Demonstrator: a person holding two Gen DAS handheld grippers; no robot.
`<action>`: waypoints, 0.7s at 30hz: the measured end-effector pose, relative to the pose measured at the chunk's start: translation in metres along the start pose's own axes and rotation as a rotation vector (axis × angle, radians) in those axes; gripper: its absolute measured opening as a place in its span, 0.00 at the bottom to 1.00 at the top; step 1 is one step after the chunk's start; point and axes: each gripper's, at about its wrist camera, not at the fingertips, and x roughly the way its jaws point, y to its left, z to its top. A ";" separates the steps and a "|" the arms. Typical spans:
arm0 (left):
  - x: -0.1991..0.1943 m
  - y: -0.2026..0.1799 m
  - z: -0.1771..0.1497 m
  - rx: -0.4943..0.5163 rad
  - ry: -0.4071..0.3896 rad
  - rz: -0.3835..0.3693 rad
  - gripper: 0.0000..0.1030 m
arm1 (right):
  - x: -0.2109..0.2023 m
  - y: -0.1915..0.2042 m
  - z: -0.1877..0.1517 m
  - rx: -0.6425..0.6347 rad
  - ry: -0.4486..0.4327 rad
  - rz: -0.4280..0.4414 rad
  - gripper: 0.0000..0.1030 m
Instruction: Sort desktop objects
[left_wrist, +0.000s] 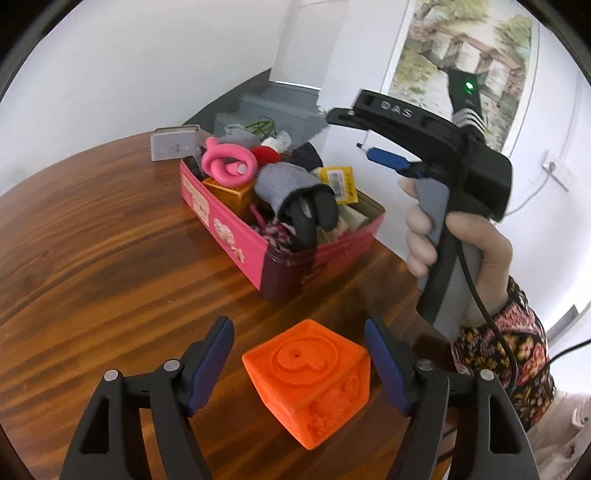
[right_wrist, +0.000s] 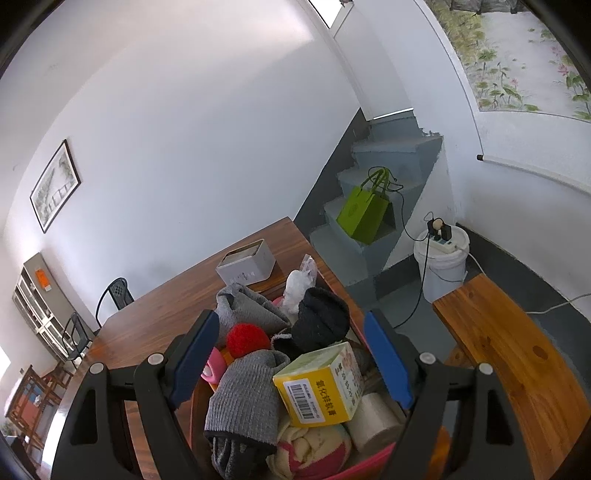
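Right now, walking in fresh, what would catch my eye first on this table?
Probably the bright orange cube, alone on the dark wooden table between the open fingers of the left gripper, which do not touch it. Behind it sits a pink tin heaped with odds and ends, a coiled pink toy on top. The right gripper hangs open above that heap.

On the table (left_wrist: 92, 236) a cube (left_wrist: 310, 380) sits between the left gripper's (left_wrist: 299, 365) fingers, touching neither. Behind it stands a box (left_wrist: 236, 236) heaped with things (a glove (left_wrist: 291, 192) on top); a small case (left_wrist: 173, 146) lies beyond, at the left.
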 end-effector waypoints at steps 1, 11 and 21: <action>0.000 -0.002 -0.002 0.011 0.011 -0.006 0.73 | 0.000 0.000 0.000 0.001 0.002 0.000 0.81; 0.005 -0.026 -0.036 0.075 0.137 0.068 0.73 | -0.001 -0.003 -0.001 0.016 0.000 0.005 0.81; -0.002 -0.013 -0.037 0.009 0.099 0.105 0.61 | -0.003 -0.008 -0.001 0.045 -0.003 -0.005 0.81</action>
